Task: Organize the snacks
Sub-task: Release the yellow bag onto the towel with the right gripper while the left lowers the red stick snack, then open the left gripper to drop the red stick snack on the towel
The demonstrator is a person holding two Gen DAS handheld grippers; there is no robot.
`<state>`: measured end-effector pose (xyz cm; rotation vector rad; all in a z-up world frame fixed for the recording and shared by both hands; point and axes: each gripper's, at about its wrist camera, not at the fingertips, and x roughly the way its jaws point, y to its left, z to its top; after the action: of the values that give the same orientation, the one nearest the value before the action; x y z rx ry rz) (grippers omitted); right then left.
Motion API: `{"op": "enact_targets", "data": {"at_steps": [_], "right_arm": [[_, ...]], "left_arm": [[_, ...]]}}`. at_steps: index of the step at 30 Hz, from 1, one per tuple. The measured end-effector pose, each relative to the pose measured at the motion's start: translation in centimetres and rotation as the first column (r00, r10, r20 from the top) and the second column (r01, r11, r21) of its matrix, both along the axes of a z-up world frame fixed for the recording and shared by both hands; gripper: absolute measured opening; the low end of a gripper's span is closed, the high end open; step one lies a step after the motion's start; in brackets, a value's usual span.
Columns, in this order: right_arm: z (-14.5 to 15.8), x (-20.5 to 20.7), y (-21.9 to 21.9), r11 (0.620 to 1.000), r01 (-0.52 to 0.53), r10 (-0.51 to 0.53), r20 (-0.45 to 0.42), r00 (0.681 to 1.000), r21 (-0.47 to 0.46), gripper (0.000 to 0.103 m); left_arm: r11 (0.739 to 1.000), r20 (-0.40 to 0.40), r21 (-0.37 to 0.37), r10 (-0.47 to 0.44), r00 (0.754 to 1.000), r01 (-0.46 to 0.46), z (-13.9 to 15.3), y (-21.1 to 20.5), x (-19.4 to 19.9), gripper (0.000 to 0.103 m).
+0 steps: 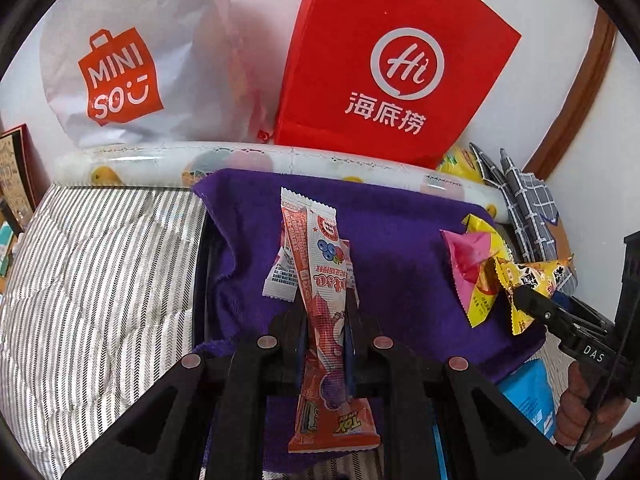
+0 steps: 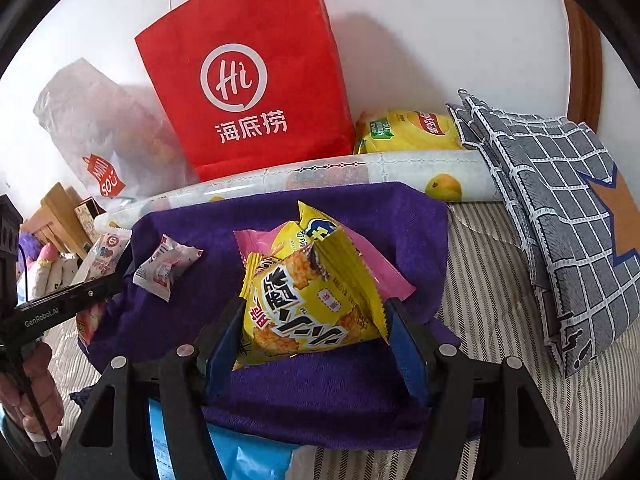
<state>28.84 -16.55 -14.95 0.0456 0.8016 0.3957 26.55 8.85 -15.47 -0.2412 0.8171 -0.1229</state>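
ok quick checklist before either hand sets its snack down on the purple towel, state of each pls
1. Left gripper grip: jaws shut on the red stick snack. ok
2. Right gripper grip: jaws pressed on both sides of the yellow cracker packet. ok
3. Bare patch of purple towel between the two held snacks. ok
4. Small white wrapper already lies on the towel, apart from the yellow packet. ok
5. Pink packet under the yellow one: held too or lying loose, cannot tell
6. Red paper bag upright behind the towel; its opening is out of view, cannot tell
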Motion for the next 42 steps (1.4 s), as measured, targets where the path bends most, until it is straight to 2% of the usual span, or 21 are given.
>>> {"op": "enact_targets", "data": {"at_steps": [17,19,21,23,27,36,38,40,42], "right_arm": [[-0.5,0.0,1.0,0.999,-0.019,0.019,0.002,1.000,-0.049,0.069],[-0.3,-0.1,1.0,0.999,-0.025,0.026,0.014,1.000,-0.043,0.071],[0.0,-0.3,0.9,0.999,-0.023,0.024,0.028,0.999,-0.044,0.077],[0.4,-0.5,0.7,0.999,-0.025,0.026,0.043,0.999,-0.026,0.083],[1.1,-0.7,0.2,0.999,-0.038,0.035,0.068,0.997,0.034,0.083],[2.2,-2.0,-0.3,0.997,-0.013,-0.001,0.166,0.986,0.079,0.083],[2.5,-2.3,-0.3,0.996,-0.024,0.007,0.185,0.983,0.089,0.083],[2.8,-2.7,-0.2,0.996,-0.028,0.009,0.205,0.979,0.088,0.083],[3.1,-3.0,-0.1,0.996,-0.020,0.001,0.230,0.973,0.082,0.083]], "left_arm": [[1.000,-0.051,0.019,-0.015,0.999,0.016,-1.3,-0.8,0.6,0.015],[1.000,-0.054,0.019,-0.014,0.998,0.015,-1.4,-0.8,0.6,0.015],[1.000,-0.062,0.009,-0.020,0.998,0.021,-1.5,-0.8,0.6,0.015],[1.000,-0.062,0.008,-0.021,0.998,0.021,-1.5,-0.8,0.6,0.015],[1.000,-0.054,0.021,-0.019,0.998,0.020,-1.3,-1.0,0.5,0.016],[1.000,-0.066,-0.014,-0.024,0.998,0.024,-1.6,-1.0,0.6,0.017],[1.000,-0.059,-0.025,-0.020,0.998,0.019,-1.3,-0.9,0.5,0.021],[0.999,-0.056,-0.043,-0.018,0.998,0.015,-1.1,-0.8,0.5,0.037],[0.997,-0.053,-0.069,-0.020,0.998,0.016,-0.7,-0.7,0.4,0.043]]}}
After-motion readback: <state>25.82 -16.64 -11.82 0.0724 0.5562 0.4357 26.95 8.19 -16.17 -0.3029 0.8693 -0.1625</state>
